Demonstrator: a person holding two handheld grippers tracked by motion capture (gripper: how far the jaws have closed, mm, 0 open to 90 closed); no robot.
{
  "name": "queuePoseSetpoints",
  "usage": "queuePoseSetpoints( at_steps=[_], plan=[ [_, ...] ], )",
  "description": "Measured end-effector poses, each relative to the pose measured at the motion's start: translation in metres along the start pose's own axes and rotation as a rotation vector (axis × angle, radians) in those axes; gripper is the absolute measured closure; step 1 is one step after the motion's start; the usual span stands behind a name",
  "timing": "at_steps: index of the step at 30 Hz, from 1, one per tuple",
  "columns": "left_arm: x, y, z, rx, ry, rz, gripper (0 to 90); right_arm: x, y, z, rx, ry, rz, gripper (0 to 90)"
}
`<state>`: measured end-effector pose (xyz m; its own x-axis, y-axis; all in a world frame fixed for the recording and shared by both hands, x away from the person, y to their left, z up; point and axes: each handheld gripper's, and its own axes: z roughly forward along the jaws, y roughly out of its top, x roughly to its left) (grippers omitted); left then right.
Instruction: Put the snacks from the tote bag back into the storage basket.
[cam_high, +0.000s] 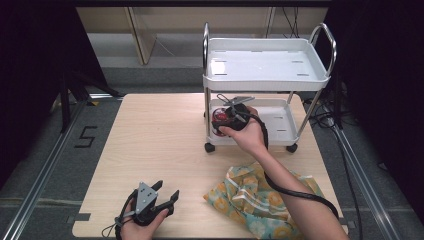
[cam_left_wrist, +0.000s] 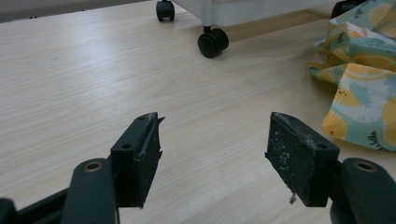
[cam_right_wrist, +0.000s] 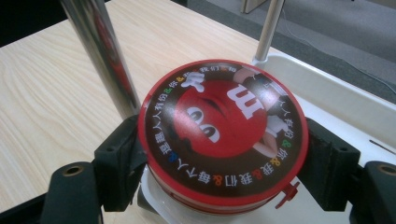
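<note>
Two grippers are being held over a wooden table (cam_high: 150, 130). At the near left edge, the left gripper (cam_high: 167, 192) is being kept low above the bare wood, its jaws spread wide apart with nothing between them; in the left gripper view, its pads (cam_left_wrist: 140, 158) are being shown well separated. Just to its right, a patterned cloth (cam_high: 250, 195) is lying crumpled on the table. Farther back, a white cart (cam_high: 267, 75) is standing on black casters (cam_left_wrist: 212, 42). At the cart's lower tray (cam_high: 280, 120), the right gripper (cam_high: 220, 120) is being pressed against both sides of a round red tin (cam_right_wrist: 222, 133), which is being held flat at the tray's left end, beside a chrome post (cam_right_wrist: 100, 56).
</note>
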<state>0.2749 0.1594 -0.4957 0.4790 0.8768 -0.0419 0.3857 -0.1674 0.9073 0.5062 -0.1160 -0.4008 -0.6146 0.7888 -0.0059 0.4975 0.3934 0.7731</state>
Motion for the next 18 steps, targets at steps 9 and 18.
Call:
queuePoseSetpoints(
  at_steps=[9,18],
  plan=[
    [0.0005,-0.0001,-0.0002,0.001,-0.001,0.002,34.2,-0.0016,-0.0013,0.0060,0.013,-0.004,-0.001,26.4],
    [0.0003,-0.0001,-0.0002,-0.001,-0.001,-0.003,34.2,-0.0034,-0.0033,0.0098,0.024,-0.004,0.008,26.4]
  ],
)
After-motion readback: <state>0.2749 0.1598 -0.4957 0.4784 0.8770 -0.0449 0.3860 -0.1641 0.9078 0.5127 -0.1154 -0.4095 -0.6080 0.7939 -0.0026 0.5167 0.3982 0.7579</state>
